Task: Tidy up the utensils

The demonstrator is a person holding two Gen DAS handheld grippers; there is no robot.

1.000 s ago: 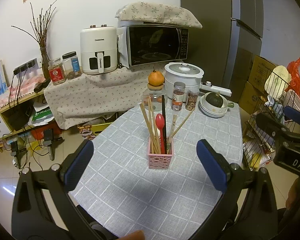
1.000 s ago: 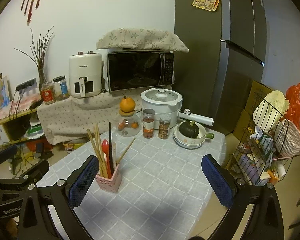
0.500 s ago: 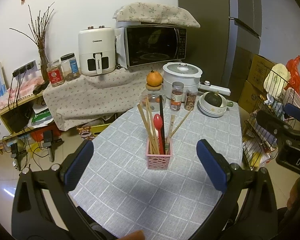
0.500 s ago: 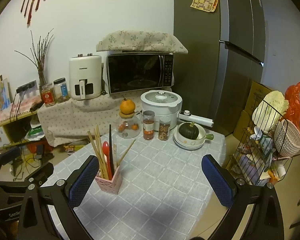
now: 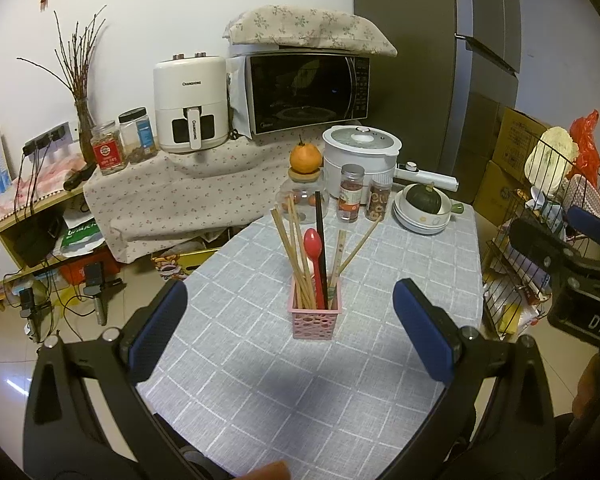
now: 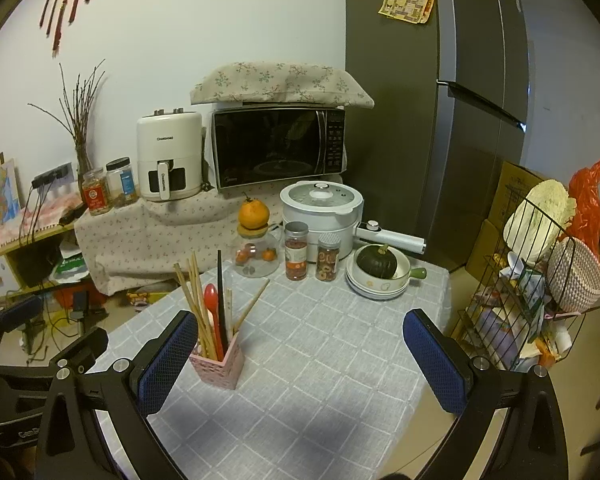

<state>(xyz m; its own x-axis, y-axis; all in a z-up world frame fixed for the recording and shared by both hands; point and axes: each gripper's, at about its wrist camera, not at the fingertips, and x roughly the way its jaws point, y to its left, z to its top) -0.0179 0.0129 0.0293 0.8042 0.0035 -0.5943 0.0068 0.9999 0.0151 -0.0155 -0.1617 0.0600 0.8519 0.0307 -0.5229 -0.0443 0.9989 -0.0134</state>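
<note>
Chopsticks [image 5: 296, 256] fill the pink holder [image 5: 317, 316] at 12 o'clock between the released left hand-held gripper [image 5: 290, 330]. Right view hides the holder's corner behind the released right hand-held gripper [image 6: 300, 356].

Bare checked tablecloth [image 5: 260, 380] is seen all around the pink holder [image 5: 317, 317] and its tall chopsticks [image 5: 294, 256], while the far end is crowded by jars [image 5: 350, 193], a white pot [image 5: 360, 160] and stacked bowls [image 5: 420, 222].

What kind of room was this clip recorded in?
Most likely a home kitchen or dining corner: a microwave, an air fryer and a tall fridge stand behind a cloth-covered table.
</note>
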